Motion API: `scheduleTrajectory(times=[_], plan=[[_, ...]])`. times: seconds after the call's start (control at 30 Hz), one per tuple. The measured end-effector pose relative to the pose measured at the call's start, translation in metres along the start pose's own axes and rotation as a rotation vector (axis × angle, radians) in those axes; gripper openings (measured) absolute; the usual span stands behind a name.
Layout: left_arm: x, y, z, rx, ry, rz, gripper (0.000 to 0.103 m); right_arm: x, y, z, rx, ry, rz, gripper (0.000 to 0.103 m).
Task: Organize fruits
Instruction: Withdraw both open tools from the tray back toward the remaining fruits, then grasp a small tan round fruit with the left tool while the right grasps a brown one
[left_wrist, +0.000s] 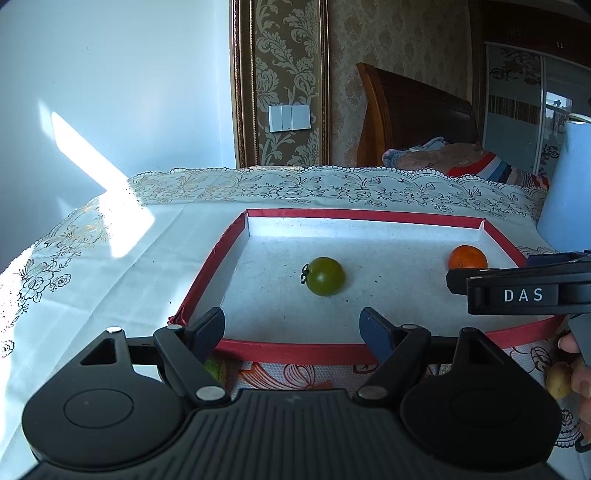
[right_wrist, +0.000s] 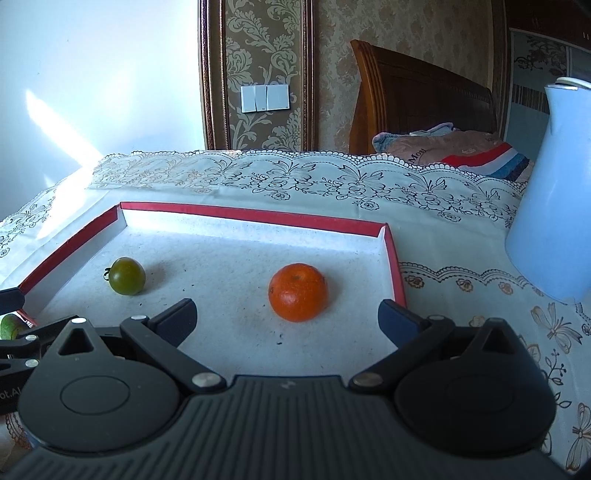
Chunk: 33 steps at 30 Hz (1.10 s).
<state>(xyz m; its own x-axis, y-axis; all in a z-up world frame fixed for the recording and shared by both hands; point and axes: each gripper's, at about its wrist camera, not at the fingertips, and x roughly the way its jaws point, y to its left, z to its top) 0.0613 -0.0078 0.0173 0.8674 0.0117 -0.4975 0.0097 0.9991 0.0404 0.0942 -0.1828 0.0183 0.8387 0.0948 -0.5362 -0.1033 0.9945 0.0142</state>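
Beside the tray (right_wrist: 391, 258), a green fruit (right_wrist: 9, 326) (half hidden); both grippers' fingers (left_wrist: 210, 325) released.

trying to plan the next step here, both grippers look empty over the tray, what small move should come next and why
Probably swing the left gripper down and back toward the green fruit lying outside the red-rimmed tray, by its near left corner. The green tomato and orange already sit in the tray, and both the left and the right gripper are open with nothing between the fingers.
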Motion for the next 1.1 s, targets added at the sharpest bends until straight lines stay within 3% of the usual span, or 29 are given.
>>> scheduleTrajectory(times=[0.37,0.6,0.7,0.8,0.97,1.1], plan=[[-0.012,0.031,-0.008,-0.098,0.027,-0.058,0.083,-0.025,-0.014,-0.011,0.083,-0.01,0.055,0.103],[-0.022,0.041,-0.017,-0.099,0.022,-0.072,0.083,-0.039,-0.022,-0.023,0.137,-0.005,0.089,0.103],[-0.029,0.045,-0.018,-0.117,-0.002,-0.131,0.083,-0.046,-0.019,-0.028,0.12,-0.015,0.09,0.103],[-0.035,0.037,-0.02,-0.066,-0.03,-0.152,0.083,-0.053,-0.017,-0.032,0.099,-0.031,0.087,0.103],[-0.036,0.012,-0.027,0.087,-0.038,-0.107,0.083,-0.058,-0.024,-0.034,0.133,-0.034,0.103,0.103],[-0.034,0.004,-0.035,0.152,-0.005,-0.098,0.083,-0.059,-0.026,-0.034,0.142,-0.034,0.102,0.103]])
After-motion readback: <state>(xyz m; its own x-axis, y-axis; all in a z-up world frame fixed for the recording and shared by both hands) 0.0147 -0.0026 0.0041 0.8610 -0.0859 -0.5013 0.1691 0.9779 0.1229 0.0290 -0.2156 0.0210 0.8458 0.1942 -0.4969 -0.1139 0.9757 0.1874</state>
